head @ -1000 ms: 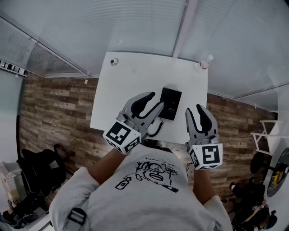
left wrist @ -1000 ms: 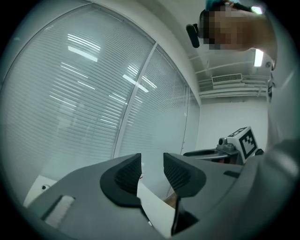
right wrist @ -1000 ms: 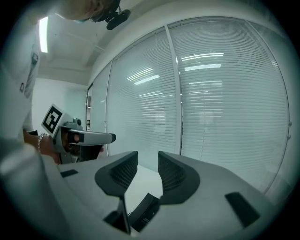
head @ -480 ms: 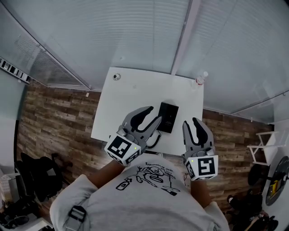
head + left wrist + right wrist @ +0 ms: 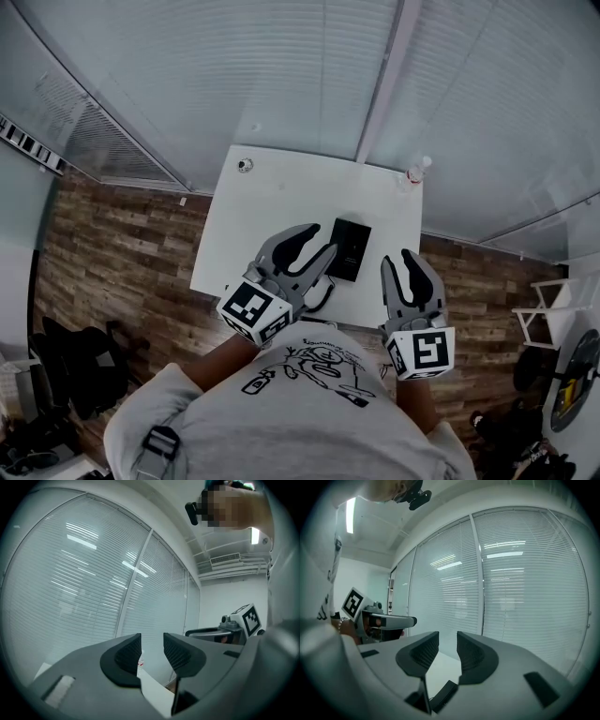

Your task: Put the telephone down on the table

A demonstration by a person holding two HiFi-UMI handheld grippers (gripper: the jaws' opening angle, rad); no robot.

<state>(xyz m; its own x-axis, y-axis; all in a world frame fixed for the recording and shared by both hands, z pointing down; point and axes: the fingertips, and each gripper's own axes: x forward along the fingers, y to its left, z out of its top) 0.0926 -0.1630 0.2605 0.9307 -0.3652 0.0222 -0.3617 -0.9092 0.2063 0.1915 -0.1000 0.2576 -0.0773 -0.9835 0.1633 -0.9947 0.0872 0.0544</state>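
The black telephone point(image 5: 349, 248) lies flat on the white table point(image 5: 272, 202), with its dark cord point(image 5: 320, 293) curling at the near edge. My left gripper point(image 5: 320, 240) hangs above the table just left of the telephone, shut and empty. My right gripper point(image 5: 406, 260) hovers to the telephone's right over the table's near corner, also shut with nothing in it. In the right gripper view the jaws point(image 5: 447, 641) point at the blinds, and a corner of the telephone point(image 5: 443, 693) shows below them. The left gripper view shows only the table point(image 5: 154, 691) under its jaws point(image 5: 151, 641).
A small bottle point(image 5: 417, 171) stands at the table's far right corner and a small round object point(image 5: 245, 165) at the far left corner. Window blinds point(image 5: 319, 84) run behind the table. Wood floor point(image 5: 122, 234) surrounds it, with a white rack point(image 5: 544, 305) at the right.
Both grippers have risen a little above the table and sit slightly nearer the person. The telephone lies where it was.
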